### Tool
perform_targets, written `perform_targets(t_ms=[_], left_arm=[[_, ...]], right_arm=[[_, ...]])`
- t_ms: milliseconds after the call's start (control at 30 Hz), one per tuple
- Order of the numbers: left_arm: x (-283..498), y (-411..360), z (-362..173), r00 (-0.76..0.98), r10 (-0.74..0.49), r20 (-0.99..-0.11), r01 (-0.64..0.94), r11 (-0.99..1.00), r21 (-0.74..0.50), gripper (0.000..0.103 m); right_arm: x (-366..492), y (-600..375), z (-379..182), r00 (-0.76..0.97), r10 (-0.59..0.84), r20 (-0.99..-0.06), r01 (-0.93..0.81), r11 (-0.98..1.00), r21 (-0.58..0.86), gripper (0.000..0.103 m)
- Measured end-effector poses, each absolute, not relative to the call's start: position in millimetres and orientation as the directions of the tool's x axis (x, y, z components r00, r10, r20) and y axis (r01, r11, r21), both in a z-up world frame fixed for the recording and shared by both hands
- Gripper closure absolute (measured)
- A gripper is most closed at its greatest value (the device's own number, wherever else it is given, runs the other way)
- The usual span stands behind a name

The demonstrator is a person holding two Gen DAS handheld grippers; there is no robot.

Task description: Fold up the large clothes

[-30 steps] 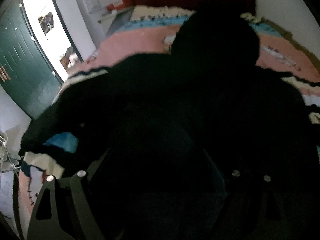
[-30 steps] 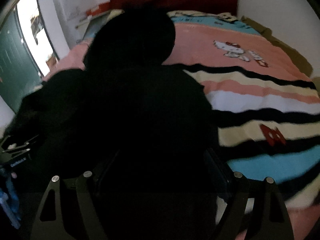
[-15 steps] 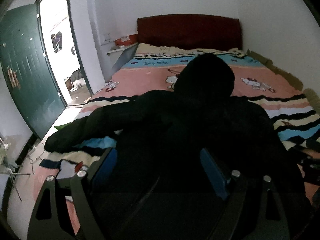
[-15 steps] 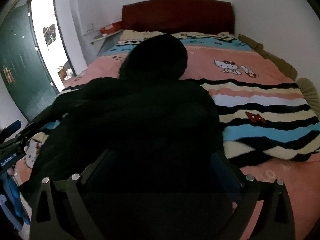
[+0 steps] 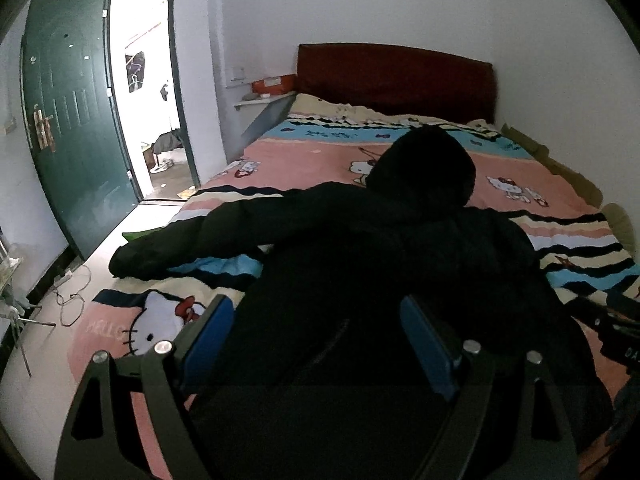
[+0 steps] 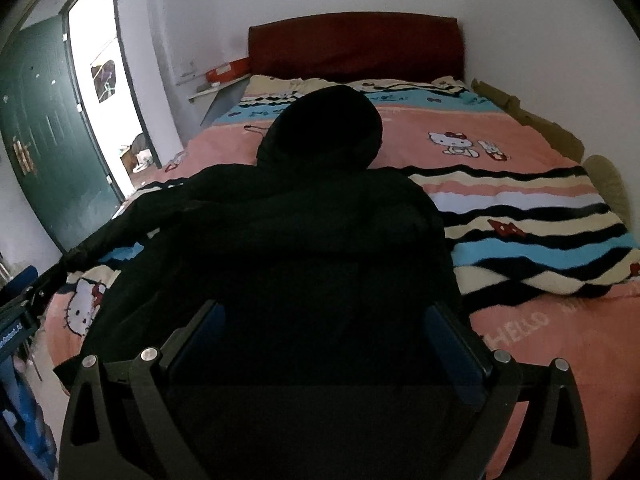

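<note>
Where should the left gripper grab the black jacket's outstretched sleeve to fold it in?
Probably the cuff end of the black jacket, approached from the door side: the sleeve lies flat and outstretched on the blanket, its end exposed.

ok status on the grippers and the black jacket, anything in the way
Left gripper open, empty. Right gripper open, empty. Black hooded jacket spread flat on blanket, one sleeve out toward the door side, unfolded. Nothing on top of it.

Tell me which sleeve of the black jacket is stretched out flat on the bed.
The sleeve reaching toward the green door, lying over the blue stripe. The opposite sleeve isn't spread out; it lies against the jacket's body.
</note>
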State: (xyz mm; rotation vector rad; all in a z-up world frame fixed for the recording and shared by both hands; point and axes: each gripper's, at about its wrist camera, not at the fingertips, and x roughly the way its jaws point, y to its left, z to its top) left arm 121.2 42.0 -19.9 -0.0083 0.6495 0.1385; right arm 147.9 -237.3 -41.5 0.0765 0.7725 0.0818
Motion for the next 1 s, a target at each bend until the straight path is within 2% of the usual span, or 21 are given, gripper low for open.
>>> perform_targets(t_ms=[400,600,1000], left_arm=[[128,89,-33,0.765,0.119,-0.633,-0.196,0.979,-0.053,0.017],[139,133,-46,0.744,0.148,-0.651,-0.279,0.955,-0.103,0.017],[156,211,-98,0.683,0.113,-0.721,-0.377,0.901,-0.216,0.017]], right_arm=[[152,-235,-47,0.711,0.059,-0.701,0.009,0.996,0.093,0.004],[160,-226,-53,0.699,0.029,-0.715,0.031,0.997,0.071,0.004],[181,-202,-65,0.669,-0.067,-0.74,0.087,0.996,-0.011,0.004]])
